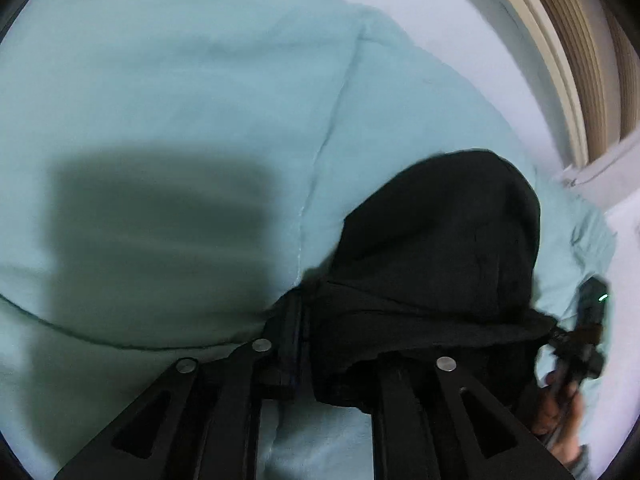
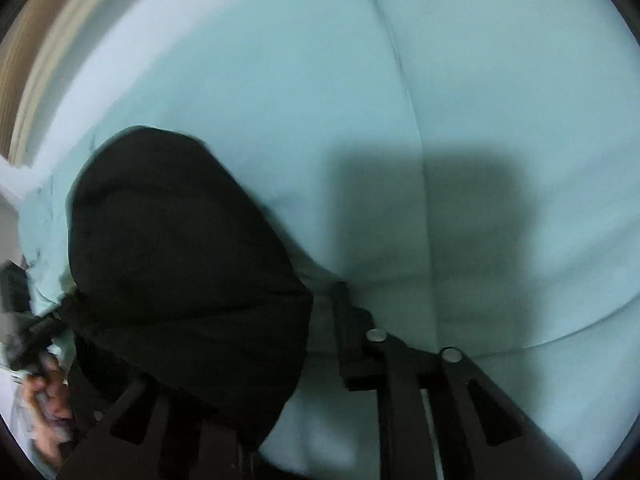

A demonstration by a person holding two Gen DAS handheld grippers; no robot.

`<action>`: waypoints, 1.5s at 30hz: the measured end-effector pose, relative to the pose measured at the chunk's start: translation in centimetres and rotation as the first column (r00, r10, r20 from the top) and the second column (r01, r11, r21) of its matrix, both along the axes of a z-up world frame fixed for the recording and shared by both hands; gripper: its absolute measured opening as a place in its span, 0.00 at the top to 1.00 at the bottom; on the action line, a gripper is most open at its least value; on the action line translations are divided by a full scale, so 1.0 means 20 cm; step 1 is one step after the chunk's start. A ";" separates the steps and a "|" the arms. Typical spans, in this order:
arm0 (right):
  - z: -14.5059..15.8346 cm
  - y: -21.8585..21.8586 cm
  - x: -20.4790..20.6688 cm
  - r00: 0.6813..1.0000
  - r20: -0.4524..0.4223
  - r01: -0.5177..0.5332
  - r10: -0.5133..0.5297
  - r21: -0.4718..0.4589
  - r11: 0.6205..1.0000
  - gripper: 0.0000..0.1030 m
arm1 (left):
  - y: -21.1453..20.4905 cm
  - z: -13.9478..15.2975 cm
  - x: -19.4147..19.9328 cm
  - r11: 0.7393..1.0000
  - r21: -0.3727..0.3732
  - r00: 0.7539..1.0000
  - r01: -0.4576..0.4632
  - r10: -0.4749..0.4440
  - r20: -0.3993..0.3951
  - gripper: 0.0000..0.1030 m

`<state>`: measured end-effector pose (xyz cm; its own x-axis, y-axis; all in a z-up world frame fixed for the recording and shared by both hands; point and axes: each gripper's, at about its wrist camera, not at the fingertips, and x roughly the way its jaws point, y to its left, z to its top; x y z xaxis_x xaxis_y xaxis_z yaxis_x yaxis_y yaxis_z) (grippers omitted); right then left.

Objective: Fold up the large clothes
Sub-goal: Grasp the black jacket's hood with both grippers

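Both claws (image 1: 340,344) (image 2: 320,340) are clenching black cloth (image 1: 436,248); only the left view is showing trim (image 1: 560,60) at one o'clock.

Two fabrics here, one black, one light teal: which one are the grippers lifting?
The black garment. It is bunched and hangs between the left gripper and right gripper, while the teal sheet lies flat underneath.

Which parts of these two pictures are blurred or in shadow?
Left wrist view: a dark blocky shadow falls on the teal fabric; the other gripper is motion-smeared. Right wrist view: a similar shadow falls on the fabric; the black garment edge and left border are blurred.
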<state>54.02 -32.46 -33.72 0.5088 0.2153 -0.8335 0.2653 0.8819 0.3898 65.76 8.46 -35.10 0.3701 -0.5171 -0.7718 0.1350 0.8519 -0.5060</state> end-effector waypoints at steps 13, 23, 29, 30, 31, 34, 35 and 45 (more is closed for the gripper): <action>0.35 0.04 -0.40 0.991 0.028 -0.128 0.132 -0.095 0.987 0.33 | 0.08 0.62 -0.35 0.995 0.082 0.947 0.059 -0.082 0.309 0.75; 0.46 0.28 -0.45 0.978 -0.077 -0.205 0.193 -0.229 0.951 0.33 | -0.29 0.77 -0.14 0.978 0.086 0.911 0.192 -0.210 0.355 0.52; 0.43 0.24 -0.58 0.968 -0.127 -0.244 0.218 -0.248 0.937 0.30 | -0.56 0.33 0.03 0.931 0.225 0.945 0.287 -0.314 0.094 0.52; 0.44 0.21 -0.61 0.971 -0.109 -0.230 0.211 -0.210 0.950 0.30 | -0.59 0.24 0.00 0.910 0.269 0.939 0.314 -0.340 0.054 0.52; 0.46 0.20 -0.63 0.974 -0.090 -0.221 0.208 -0.175 0.959 0.30 | -0.60 0.21 -0.05 0.899 0.300 0.932 0.320 -0.355 0.069 0.52; 0.56 0.17 -0.70 0.985 0.013 -0.168 0.171 -0.129 0.977 0.29 | -0.54 0.25 -0.10 0.913 0.280 0.936 0.297 -0.336 0.104 0.52; 0.61 0.17 -0.71 0.986 0.062 -0.150 0.156 -0.100 0.984 0.27 | -0.53 0.25 -0.09 0.922 0.257 0.940 0.289 -0.325 0.106 0.52; 0.21 0.23 -0.39 0.998 -0.064 -0.028 0.023 -0.074 0.997 0.16 | -0.38 0.19 -0.06 0.950 0.147 0.953 0.276 -0.290 0.089 0.52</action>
